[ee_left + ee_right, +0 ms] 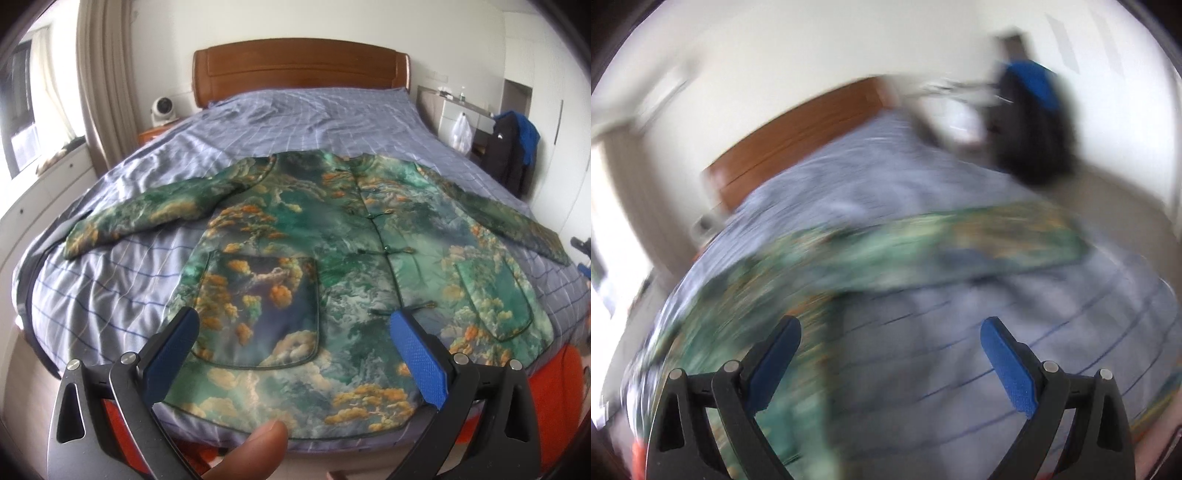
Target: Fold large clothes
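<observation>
Fingers [417,354] spread over patterned jacket [332,258] (no readable writing).

i can't make out any text, label, brand mark or number in either wrist view. the jacket [314,266] on the bed [295,110] carries only a printed pattern of clouds and trees, no lettering. the right wrist view is smeared by motion blur, so nothing there is legible.
</observation>
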{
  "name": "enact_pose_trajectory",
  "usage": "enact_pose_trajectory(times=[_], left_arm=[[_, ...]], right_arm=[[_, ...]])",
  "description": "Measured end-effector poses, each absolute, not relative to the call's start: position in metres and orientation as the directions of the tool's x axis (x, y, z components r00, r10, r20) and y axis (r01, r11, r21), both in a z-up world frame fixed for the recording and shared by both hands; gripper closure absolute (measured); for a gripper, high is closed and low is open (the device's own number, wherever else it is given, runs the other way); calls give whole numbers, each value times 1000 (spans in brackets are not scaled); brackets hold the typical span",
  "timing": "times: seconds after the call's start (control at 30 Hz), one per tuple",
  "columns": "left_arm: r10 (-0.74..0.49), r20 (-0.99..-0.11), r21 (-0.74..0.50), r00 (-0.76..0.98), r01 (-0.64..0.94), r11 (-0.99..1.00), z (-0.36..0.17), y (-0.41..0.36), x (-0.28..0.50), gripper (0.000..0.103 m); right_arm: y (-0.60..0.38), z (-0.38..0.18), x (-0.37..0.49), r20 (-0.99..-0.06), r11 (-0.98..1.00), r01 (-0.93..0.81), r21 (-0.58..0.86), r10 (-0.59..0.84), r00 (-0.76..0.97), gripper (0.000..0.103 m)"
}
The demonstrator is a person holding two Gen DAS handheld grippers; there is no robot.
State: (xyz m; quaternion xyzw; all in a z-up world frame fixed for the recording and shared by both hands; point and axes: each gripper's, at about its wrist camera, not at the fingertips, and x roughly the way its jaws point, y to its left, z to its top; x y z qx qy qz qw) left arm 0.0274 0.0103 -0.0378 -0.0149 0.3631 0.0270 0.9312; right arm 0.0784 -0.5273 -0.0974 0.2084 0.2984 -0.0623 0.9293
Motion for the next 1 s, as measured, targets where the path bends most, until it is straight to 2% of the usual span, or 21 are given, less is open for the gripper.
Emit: enact_pose_trajectory(times=[0.1, 0.2, 0.27, 0.33, 0.43, 0.5, 0.57, 0.67, 0.7, 0.73, 0.83, 1.0], left_arm=[[44, -684, -7, 728, -67, 998, -38, 9, 28, 0], [54, -693, 12, 719, -63, 998, -39, 4, 30, 0], [59, -700, 30, 711, -53, 998, -40, 0, 30, 0], [68, -705, 47, 706, -48, 998, -41, -4, 29, 0], [77, -713, 58, 697, -50, 997, -45, -4, 29, 0], [78, -718, 61, 692, -50, 997, -47, -4, 30, 0], [78, -721, 61, 688, -49, 997, -48, -3, 32, 0], [69, -724, 59, 686, -38, 998, -52, -4, 35, 0], [74, -726, 62, 684, -41, 997, -53, -5, 37, 0], [72, -733, 61, 676, -39, 997, -56, -6, 39, 0], [54, -751, 59, 658, -15, 998, -60, -13, 45, 0], [57, -740, 79, 670, 2, 997, -61, -20, 45, 0]], right_arm=[[-606, -127, 105, -619, 786, 382, 487, 2, 785, 10], [-653, -160, 137, -626, 663, 448, 600, 39, 779, 27], [-667, -172, 150, -627, 604, 495, 624, 9, 779, 45], [-676, -177, 157, -615, 562, 520, 643, -25, 788, 96], [-675, -168, 161, -643, 597, 593, 540, -163, 749, 97], [-672, -178, 168, -686, 587, 636, 502, -177, 705, 97], [-666, -175, 170, -680, 606, 628, 488, -188, 709, 95], [-651, -159, 164, -661, 648, 618, 445, -228, 715, 65], [-641, -150, 157, -643, 663, 614, 427, -254, 722, 42], [-634, -144, 149, -624, 672, 611, 418, -277, 731, 28], [-595, -119, 118, -546, 715, 595, 367, -353, 760, 26], [-505, -96, 91, -495, 860, 427, 280, -252, 832, 21]])
